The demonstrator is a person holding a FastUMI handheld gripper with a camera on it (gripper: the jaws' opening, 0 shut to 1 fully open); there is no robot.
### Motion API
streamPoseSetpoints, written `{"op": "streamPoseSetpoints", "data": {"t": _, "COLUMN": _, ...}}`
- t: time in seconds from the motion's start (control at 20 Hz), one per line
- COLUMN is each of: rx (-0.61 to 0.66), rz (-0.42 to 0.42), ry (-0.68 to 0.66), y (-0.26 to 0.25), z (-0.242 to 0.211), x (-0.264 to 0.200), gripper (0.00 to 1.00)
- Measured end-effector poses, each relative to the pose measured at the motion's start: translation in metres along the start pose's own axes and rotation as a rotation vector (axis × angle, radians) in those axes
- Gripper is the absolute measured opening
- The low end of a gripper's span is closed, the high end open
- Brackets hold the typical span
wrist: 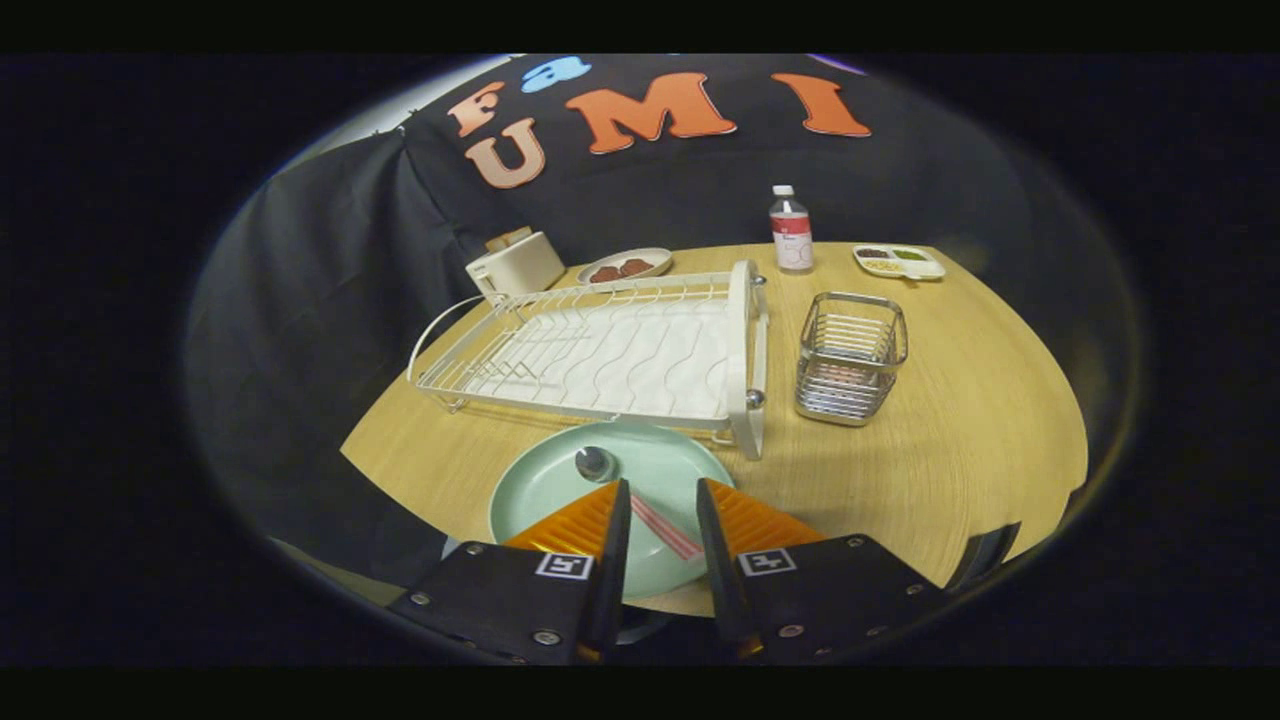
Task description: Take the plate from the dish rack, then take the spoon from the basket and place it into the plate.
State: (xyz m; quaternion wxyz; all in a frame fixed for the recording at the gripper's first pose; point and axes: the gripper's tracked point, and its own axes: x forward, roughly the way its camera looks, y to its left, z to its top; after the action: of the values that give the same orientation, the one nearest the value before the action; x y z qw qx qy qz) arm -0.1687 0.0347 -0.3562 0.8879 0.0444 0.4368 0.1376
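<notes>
Gripper view showed the spoon [625, 495] lying in the pale green plate [540, 480], its round metal bowl toward the dish rack [600, 350] and its striped pink handle running back between the fingers. The gripper [660, 490] stood partly open: there was a gap on each side of the handle and neither finger seemed to press on it, so the spoon looked released. The plate sat on the wooden table [950, 440], just in front of the empty rack and touching or nearly touching its near rail. The wire basket [850, 355] stood beside the rack's end, nothing visible in it. Judging from this, the placing was all but done, and the step in hand was letting go cleanly. Doing that well would mean widening the fingers a little more, then lifting straight up and back so no tip catches the handle or nudges the plate toward the table edge.
</notes>
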Motion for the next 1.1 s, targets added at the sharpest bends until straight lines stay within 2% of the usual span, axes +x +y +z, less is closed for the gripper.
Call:
{"op": "streamPoseSetpoints", "data": {"t": 0.2, "rx": 0.004, "rz": -0.035, "ry": -0.103, "y": -0.009, "z": 0.044, "x": -0.021, "gripper": 0.48}}
{"op": "streamPoseSetpoints", "data": {"t": 0.6, "rx": -0.025, "rz": -0.110, "ry": -0.412, "y": -0.026, "z": 0.161, "x": -0.084, "gripper": 0.77}}
{"op": "streamPoseSetpoints", "data": {"t": 0.8, "rx": -0.077, "rz": -0.167, "ry": -0.569, "y": -0.031, "z": 0.210, "x": -0.125, "gripper": 0.85}}
{"op": "streamPoseSetpoints", "data": {"t": 1.1, "rx": -0.104, "rz": -0.184, "ry": -0.725, "y": -0.026, "z": 0.252, "x": -0.164, "gripper": 0.91}}
